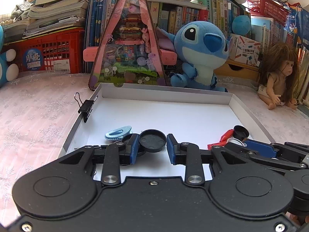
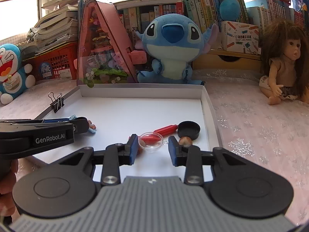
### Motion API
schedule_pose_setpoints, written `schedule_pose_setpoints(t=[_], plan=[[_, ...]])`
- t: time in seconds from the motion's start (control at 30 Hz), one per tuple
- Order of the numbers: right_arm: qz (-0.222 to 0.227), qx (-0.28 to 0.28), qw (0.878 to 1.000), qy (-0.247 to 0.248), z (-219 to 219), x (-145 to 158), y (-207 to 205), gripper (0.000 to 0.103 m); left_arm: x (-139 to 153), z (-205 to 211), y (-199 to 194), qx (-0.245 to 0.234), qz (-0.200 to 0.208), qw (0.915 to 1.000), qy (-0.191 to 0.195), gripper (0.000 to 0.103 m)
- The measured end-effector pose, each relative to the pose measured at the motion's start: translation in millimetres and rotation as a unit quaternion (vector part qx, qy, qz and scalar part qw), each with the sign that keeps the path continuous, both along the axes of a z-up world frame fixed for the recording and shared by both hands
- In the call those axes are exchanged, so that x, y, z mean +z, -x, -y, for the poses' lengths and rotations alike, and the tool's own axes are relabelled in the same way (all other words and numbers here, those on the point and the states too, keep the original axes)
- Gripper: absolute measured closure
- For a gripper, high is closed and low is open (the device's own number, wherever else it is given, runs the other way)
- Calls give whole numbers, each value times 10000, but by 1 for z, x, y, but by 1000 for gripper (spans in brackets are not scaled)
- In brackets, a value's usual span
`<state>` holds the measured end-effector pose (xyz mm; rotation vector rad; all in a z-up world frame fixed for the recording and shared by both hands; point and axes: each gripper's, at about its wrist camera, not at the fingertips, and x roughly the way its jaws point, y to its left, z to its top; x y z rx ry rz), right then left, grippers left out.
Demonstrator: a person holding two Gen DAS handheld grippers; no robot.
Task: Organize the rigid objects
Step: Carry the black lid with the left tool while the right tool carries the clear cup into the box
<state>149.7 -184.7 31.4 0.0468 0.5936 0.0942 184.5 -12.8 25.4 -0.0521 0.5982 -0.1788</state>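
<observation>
Basically both sit low in the white tray to bracket small items: left hand-held gripper open around a black round lid, right hand-held gripper open around a clear dome cap, neither clamped yet.

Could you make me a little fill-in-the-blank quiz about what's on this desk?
1. The binder clip is clipped to the wall of the white ____.
2. Between the left gripper fingers lies a round ____ lid.
3. The big plush toy behind the tray is colored ____.

Missing words: tray; black; blue
</observation>
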Motion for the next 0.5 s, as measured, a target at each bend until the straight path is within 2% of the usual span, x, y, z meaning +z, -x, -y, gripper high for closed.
schedule_pose_setpoints(t=[0.5], plan=[[-19,-11,9998,-181,5,-1,-3,64,-4,6,-3,-153,-44,9999,-7,74]])
